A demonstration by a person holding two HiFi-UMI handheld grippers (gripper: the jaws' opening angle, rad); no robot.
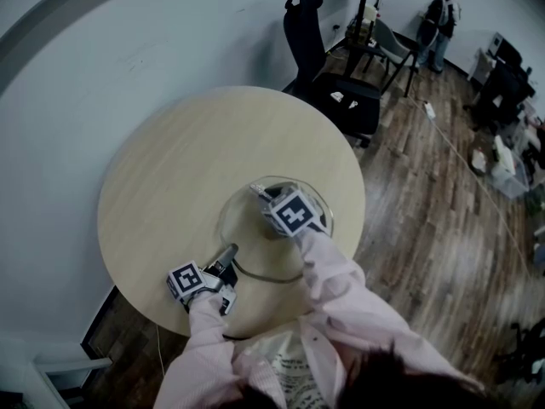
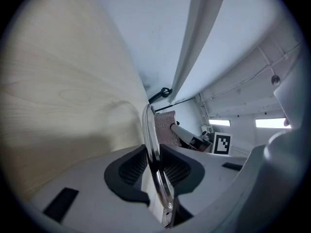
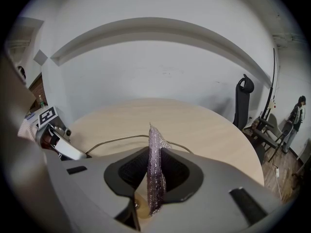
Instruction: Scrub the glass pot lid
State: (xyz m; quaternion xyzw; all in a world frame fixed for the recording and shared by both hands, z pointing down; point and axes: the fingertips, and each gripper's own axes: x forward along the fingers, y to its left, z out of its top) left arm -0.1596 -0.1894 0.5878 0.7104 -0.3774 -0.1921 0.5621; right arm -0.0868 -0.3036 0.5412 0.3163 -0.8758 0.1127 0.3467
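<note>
The glass pot lid (image 1: pixel 255 239) lies on the round wooden table (image 1: pixel 170 169), near its front edge. My left gripper (image 1: pixel 223 268) is shut on the lid's metal rim (image 2: pixel 151 130) at the lid's left side; the rim stands edge-on between the dark pads (image 2: pixel 131 171). My right gripper (image 1: pixel 271 204) points down onto the lid's far part. It is shut on a purple-silver mesh scrub pad (image 3: pixel 155 164), which stands upright between the jaws. In the left gripper view the pad (image 2: pixel 165 127) shows beyond the rim. In the right gripper view the left gripper (image 3: pixel 58 137) sits at the lid's rim (image 3: pixel 116 140).
A black office chair (image 1: pixel 328 66) stands behind the table. A second chair and a person (image 1: pixel 443 15) are at the far back. Boxes and clutter (image 1: pixel 507 152) line the right side of the wooden floor. A white wall curves round the table's left.
</note>
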